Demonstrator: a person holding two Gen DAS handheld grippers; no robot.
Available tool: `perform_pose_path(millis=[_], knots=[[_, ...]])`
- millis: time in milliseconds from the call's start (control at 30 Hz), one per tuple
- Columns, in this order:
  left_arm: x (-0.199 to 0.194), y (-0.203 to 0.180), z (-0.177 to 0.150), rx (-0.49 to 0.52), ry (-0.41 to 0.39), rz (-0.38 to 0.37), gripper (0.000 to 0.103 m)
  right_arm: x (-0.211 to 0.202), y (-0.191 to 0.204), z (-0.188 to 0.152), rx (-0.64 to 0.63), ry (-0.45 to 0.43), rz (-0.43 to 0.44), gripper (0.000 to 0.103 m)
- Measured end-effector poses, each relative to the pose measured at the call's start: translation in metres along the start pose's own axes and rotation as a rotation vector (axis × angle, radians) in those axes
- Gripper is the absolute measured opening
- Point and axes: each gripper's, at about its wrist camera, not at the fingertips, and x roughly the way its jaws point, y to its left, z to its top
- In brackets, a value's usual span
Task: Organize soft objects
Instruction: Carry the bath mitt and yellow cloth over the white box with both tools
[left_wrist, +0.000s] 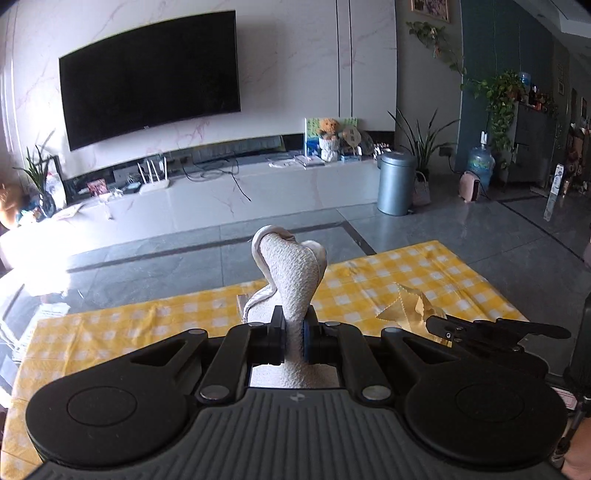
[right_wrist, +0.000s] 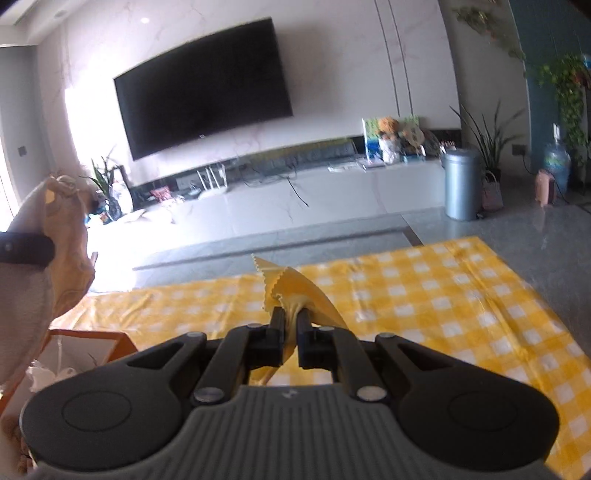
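While both cloths hang above the yellow-and-white checked tablecloth (right_wrist: 443, 295), my left gripper (left_wrist: 294, 332) clamps a white textured knit towel (left_wrist: 295, 273); my right gripper (right_wrist: 291, 332) pinches a yellow zigzag-edged cloth (right_wrist: 291, 284). Neither is stowed; the orange-rimmed box (right_wrist: 122, 341) at lower left looks the likely destination.

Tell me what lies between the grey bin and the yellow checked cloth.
Only bare grey floor between bin and cloth, in both wrist views.

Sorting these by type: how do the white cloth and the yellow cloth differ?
The white cloth is thick and nubbly; the yellow cloth is thin and smooth. The white one has a plain rolled hem, the yellow a zigzag edge. Both are pinched, the white in the left tool, the yellow in the right tool.
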Motion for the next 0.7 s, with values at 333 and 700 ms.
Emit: perform_pose_path(millis=[333, 700], knots=[[-0.043, 0.062, -0.048, -0.043, -0.014, 0.083, 0.01, -0.048, 0.141, -0.001, -0.213, -0.142, 0.239, 0.004], [-0.059, 0.139, -0.109, -0.216, 0.063, 0.118, 0.01, -0.026, 0.206, -0.03, -0.367, -0.013, 0.328, 0.004]])
